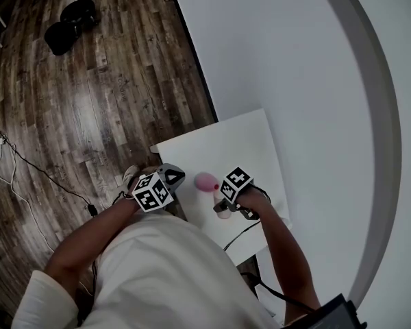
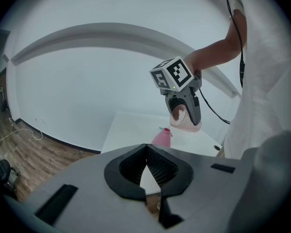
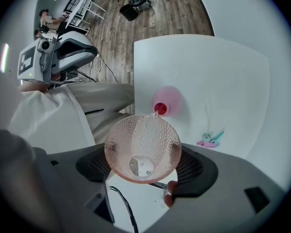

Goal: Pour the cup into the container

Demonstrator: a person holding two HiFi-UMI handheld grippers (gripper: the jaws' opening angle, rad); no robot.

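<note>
Both arms are bent, and the two grippers are held close in front of the body, near each other but apart. The bare left forearm [image 1: 82, 242] reaches forward from a white sleeve. Its hand [image 1: 131, 179] holds the left gripper [image 2: 146, 152] level, jaws pressed together at their tips with nothing between them, aimed rightward at the other gripper. The right forearm [image 1: 284, 249] angles inward, wrist bent. The right gripper [image 3: 145, 164] points steeply down, its jaws clamped on either side of a tipped cup [image 3: 141, 140]. One fingertip [image 3: 171, 198] shows beneath the jaws.
</note>
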